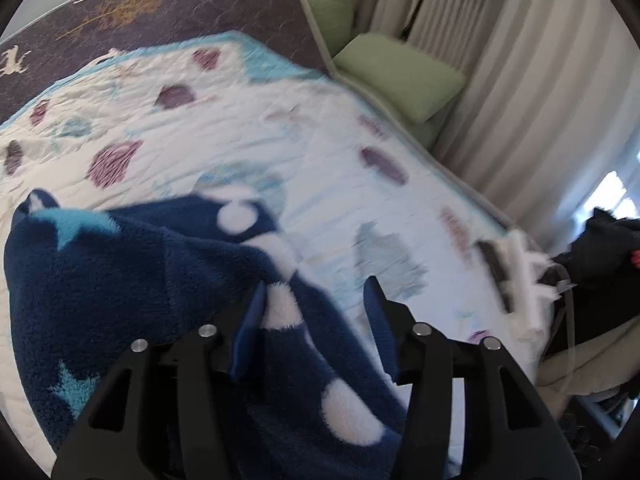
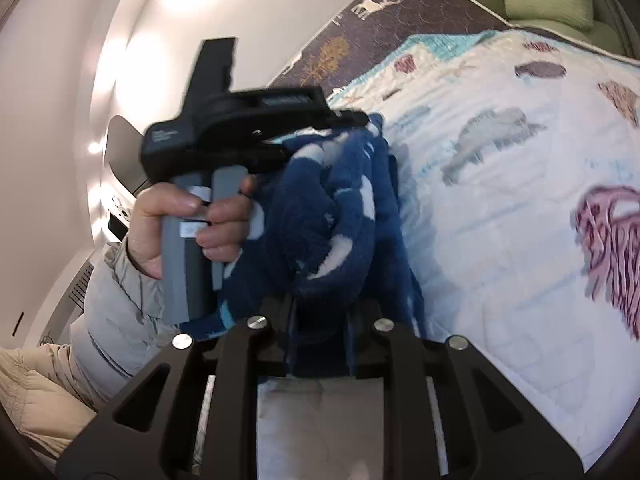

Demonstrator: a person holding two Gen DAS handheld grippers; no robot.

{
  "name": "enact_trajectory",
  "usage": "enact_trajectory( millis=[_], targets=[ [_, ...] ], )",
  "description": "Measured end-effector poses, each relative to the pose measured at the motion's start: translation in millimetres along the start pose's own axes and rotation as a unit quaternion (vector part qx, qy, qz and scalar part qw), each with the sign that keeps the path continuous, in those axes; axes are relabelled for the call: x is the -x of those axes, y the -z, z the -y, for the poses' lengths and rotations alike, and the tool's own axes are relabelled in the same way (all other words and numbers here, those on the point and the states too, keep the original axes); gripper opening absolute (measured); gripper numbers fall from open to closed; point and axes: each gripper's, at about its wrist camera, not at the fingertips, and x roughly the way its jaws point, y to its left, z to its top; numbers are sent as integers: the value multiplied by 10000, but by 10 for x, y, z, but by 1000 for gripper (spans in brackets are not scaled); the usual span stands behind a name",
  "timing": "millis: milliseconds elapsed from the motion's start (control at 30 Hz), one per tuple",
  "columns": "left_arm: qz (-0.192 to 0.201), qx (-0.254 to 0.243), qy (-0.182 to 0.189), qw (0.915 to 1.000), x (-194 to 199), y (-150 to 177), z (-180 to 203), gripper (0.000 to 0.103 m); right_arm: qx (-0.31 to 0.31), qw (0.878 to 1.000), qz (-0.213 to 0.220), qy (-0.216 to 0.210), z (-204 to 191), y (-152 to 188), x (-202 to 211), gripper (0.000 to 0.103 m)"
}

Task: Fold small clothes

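Navy fleece garment (image 1: 132, 280) lies bunched at lower left on the white quilt (image 1: 280, 128). Left gripper (image 1: 316, 304) jaws apart, fleece lying loose between them. Right gripper (image 2: 320, 304) jaws nearly together, apparently clamped on fleece, though blurred. Hand (image 2: 188, 220) at centre left.

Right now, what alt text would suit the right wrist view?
A hand-held gripper clamps a blue fleece garment above a white patterned quilt. Beside it, a person's hand holds a second hand-held gripper.
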Motion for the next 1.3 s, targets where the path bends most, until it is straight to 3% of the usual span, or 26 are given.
enact_trajectory(
  millis=[67,100,200,233,367,467,567,667,733,800,900,967,1067,1233,1300],
  targets=[
    [319,-36,207,9993,264,-75,14,51,-65,10000,-24,11,27,6,1,22],
    [489,-148,173,9985,418,-108,34,56,-15,10000,-23,68,4,4,22,24],
    [1032,-692,-143,9922,944,-93,92,61,313,9988,20,371,-107,-24,96,33],
    [1125,-835,-247,9898,1071,-52,103,61,406,9980,72,475,-140,-38,131,39],
    [1286,-1136,-897,9811,1403,301,-4,61,667,9952,366,610,-284,-151,328,42],
    [1230,-955,-1214,9803,1446,627,-176,61,857,9928,596,594,-427,-275,433,42],
    [1172,-894,-1163,9822,1392,881,-223,61,1152,9892,615,670,-623,-377,384,39],
    [872,-891,-1410,9821,1150,990,-190,61,1258,9891,518,570,-750,-448,237,24],
    [575,-597,-1237,9888,997,1052,-207,57,1291,9896,442,459,-824,-475,106,13],
    [649,-764,-1362,9856,898,1139,-110,57,1278,9888,303,709,-835,-457,-38,10],
    [584,-1054,-1402,9828,816,1194,-27,57,1071,9827,-113,1509,-576,-328,-262,4],
    [529,-1275,-1392,9806,714,1224,1,57,683,9863,-299,1471,-299,-198,-293,0],
    [603,-1542,-1517,9745,605,1275,53,58,319,9906,-302,1294,-88,-88,-222,0],
    [688,-1297,-1343,9800,734,1227,-18,58,529,9889,-280,1356,-253,-165,-156,0],
    [773,-1158,-1239,9825,862,1232,-61,58,676,9900,-213,1217,-387,-248,-109,6]
  ],
)
